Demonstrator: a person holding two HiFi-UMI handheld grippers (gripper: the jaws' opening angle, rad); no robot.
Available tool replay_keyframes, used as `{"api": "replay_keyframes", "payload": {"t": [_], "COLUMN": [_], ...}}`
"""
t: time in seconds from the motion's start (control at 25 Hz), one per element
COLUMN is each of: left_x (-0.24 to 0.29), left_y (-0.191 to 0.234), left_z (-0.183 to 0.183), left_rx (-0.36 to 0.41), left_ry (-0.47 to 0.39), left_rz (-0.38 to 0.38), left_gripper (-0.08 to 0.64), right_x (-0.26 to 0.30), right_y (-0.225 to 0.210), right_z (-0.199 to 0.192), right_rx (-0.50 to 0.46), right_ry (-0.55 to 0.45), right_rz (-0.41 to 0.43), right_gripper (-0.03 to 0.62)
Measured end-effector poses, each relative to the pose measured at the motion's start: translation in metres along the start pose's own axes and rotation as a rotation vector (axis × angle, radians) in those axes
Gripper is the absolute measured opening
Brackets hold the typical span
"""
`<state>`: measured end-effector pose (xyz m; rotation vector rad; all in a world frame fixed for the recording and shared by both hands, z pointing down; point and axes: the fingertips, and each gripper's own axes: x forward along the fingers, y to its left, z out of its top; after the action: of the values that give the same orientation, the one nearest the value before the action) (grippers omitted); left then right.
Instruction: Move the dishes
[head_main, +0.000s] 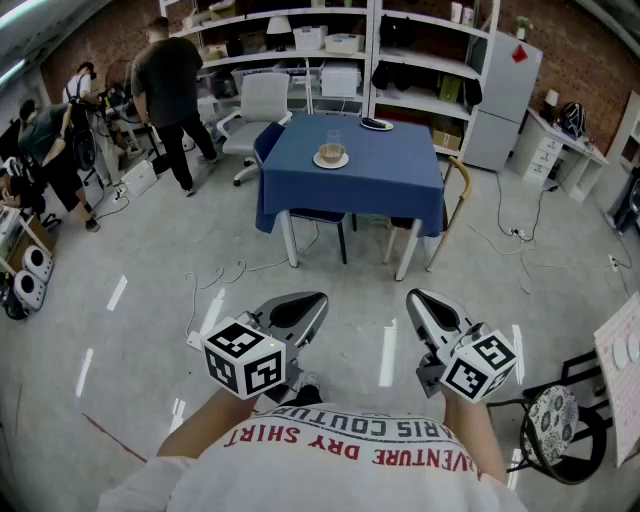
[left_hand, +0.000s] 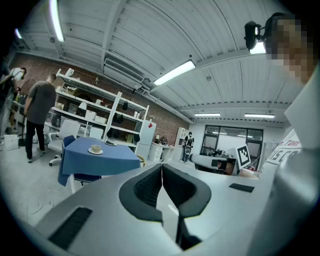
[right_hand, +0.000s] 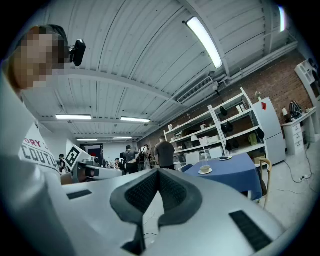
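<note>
The person is holding the left hand-held gripper (head_main: 303, 310) and the right hand-held gripper (head_main: 428, 306) in the lower middle of the head view, above the smooth grey concrete floor (head_main: 150, 260). Each one is carrying a white cube with black square markers. In the left gripper view the two dark ribbed pads are pressing flat against each other, and nothing is lying between them. In the right gripper view the jaws are standing together in the same way, also empty.

The square table covered with a blue cloth (head_main: 350, 190) is standing in the upper middle of the frame on thin white legs, well apart from both grippers. Near its centre a small beige ceramic cup (head_main: 331, 153) is sitting on a round white saucer (head_main: 331, 162). A flat dark oval dish (head_main: 377, 124) is lying near the far edge of the table, to the upper right of the cup.

A white padded office chair (head_main: 262, 100) is standing at the upper left of the table. White metal shelves (head_main: 330, 45) are running along the red brick wall at the top. A person in a dark shirt (head_main: 168, 75) is standing in the upper left.
</note>
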<state>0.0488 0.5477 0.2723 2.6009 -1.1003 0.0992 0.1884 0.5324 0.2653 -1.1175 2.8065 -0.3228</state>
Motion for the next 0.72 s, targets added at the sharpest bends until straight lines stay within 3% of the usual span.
{"api": "replay_keyframes", "payload": {"t": [0.4, 0.72], "left_x": [0.009, 0.030], "left_y": [-0.003, 0.030], "left_z": [-0.001, 0.003], "left_rx": [0.013, -0.011], "left_ry": [0.001, -0.002], "left_rz": [-0.001, 0.001], "left_gripper": [0.028, 0.028], "right_x": [0.004, 0.041], "right_y": [-0.009, -0.028], "right_z": [0.001, -0.003], "right_rx": [-0.024, -0.071], "right_ry": [-0.010, 0.035], "right_rz": [0.002, 0.016], "right_gripper": [0.021, 0.025]}}
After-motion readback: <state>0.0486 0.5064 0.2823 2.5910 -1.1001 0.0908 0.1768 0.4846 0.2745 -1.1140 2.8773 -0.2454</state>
